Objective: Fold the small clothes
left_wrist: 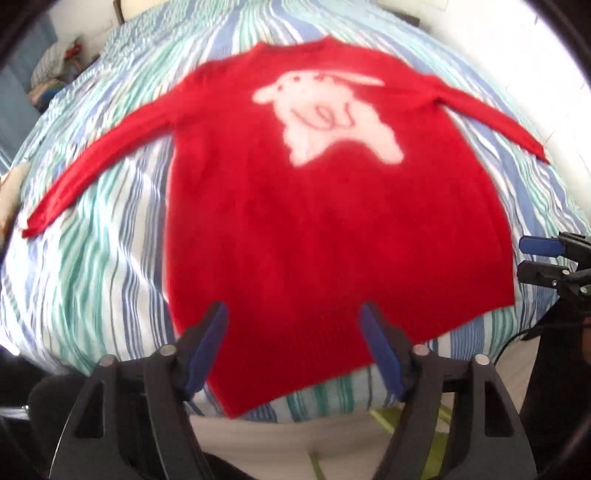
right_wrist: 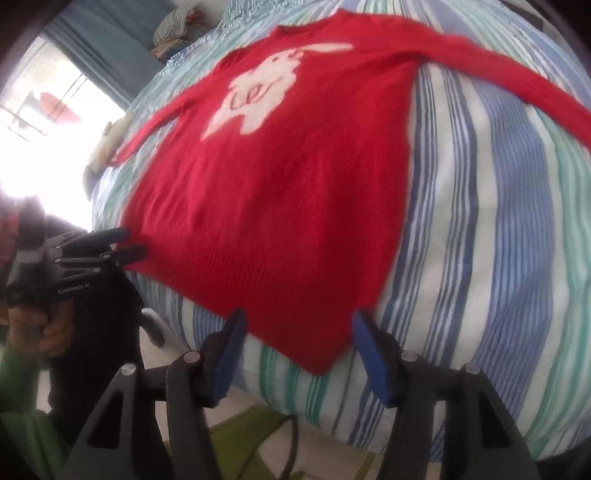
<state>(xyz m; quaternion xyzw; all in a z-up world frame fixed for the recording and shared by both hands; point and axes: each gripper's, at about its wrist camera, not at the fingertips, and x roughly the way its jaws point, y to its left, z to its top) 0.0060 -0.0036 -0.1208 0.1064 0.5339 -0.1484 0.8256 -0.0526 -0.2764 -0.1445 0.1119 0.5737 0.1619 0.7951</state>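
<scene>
A red sweater with a white animal motif lies flat, front up, on the striped bedsheet, both sleeves spread out. My left gripper hovers over its near hem, jaws wide apart and nothing between the pads. In the right wrist view the sweater runs diagonally, and its near hem corner lies in the gap of my right gripper; the blue pads stand apart from the cloth. The left gripper shows at the sweater's other hem corner. The right gripper shows at the right edge of the left wrist view.
A pile of folded clothes sits at the far end of the bed. The bed's near edge drops to a floor with a green mat. A hand in a green sleeve holds the left gripper. A bright window is at left.
</scene>
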